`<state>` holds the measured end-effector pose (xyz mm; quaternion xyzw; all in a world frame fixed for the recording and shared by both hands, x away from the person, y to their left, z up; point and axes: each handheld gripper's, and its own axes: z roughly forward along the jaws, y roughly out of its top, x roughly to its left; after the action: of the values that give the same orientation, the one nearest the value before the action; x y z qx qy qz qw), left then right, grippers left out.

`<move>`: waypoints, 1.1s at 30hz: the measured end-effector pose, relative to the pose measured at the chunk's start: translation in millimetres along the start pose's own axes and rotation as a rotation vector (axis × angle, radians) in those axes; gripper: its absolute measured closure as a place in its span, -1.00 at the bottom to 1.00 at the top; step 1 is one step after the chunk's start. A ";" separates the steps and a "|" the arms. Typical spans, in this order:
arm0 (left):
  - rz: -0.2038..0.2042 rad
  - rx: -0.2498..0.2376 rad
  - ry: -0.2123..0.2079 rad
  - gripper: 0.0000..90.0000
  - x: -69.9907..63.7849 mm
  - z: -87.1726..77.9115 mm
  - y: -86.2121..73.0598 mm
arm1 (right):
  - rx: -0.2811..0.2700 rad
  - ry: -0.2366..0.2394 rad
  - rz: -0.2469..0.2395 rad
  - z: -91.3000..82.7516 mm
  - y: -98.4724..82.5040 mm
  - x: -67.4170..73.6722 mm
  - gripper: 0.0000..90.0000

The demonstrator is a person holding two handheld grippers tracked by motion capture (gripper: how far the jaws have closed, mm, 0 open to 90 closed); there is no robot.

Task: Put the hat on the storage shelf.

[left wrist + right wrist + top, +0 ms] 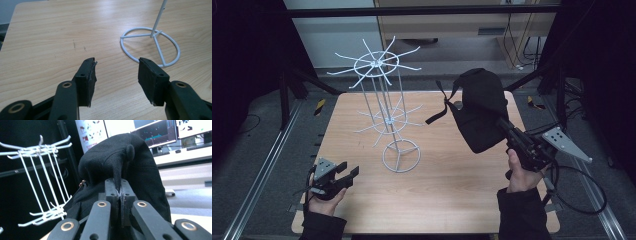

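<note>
Wooden table (437, 195), white wire rack (387, 107) upright; right gripper (120, 192) clamps black cap (482, 112) aloft, left gripper (116, 75) gapes idle; next likely: hook cap on prong.

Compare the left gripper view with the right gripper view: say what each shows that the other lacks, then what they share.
Left gripper view: the open left gripper over the bare wooden table, and the rack's ring base.
Right gripper view: the right gripper shut on a fold of the black cap, the rack's hook arms, and monitors behind.
Shared: the white wire rack.
</note>
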<state>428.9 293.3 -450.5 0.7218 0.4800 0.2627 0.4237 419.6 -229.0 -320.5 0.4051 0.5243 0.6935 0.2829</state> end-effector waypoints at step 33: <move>0.009 0.007 -0.003 0.07 -2.3 2.2 -0.7 | -0.212 0.157 0.064 31.9 73.3 53.3 0.96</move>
<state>429.4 290.6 -452.1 0.7257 0.4771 0.2620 0.4208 422.1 -190.8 -232.4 0.3340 0.4552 0.7833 0.2601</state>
